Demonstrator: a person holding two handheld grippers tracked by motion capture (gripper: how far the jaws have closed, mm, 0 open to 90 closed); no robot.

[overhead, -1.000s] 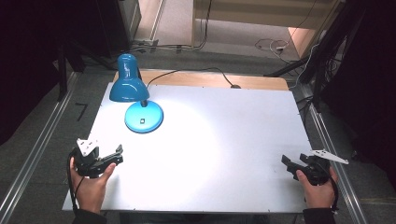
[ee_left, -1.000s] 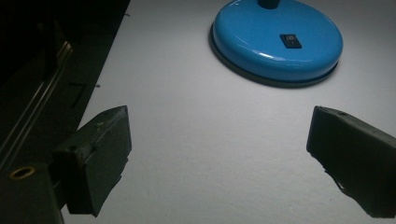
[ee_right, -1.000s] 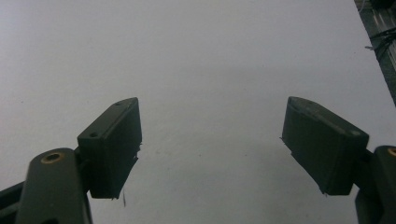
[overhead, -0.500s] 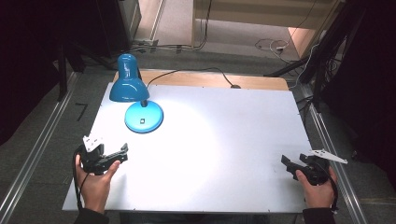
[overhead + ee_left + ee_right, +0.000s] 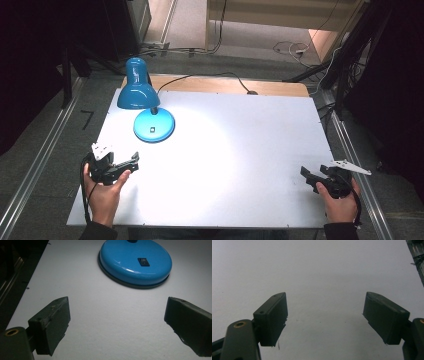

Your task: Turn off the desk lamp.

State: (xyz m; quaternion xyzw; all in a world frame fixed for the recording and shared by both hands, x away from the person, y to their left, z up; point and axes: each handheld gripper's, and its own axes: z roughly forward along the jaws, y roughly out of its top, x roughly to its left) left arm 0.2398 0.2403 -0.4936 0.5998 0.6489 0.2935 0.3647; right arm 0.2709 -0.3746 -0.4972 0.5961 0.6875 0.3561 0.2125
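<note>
A blue desk lamp (image 5: 145, 102) stands at the far left of the white table (image 5: 240, 150), its shade bent over its round base. The left gripper (image 5: 131, 162) sits near the left edge, on the near side of the lamp, jaws wide apart and empty. Its own view adds the black switch (image 5: 143, 261) on the base, just a speck from above. The right gripper (image 5: 307, 176) rests at the near right, well apart from the lamp, its jaws likewise spread over bare tabletop.
</note>
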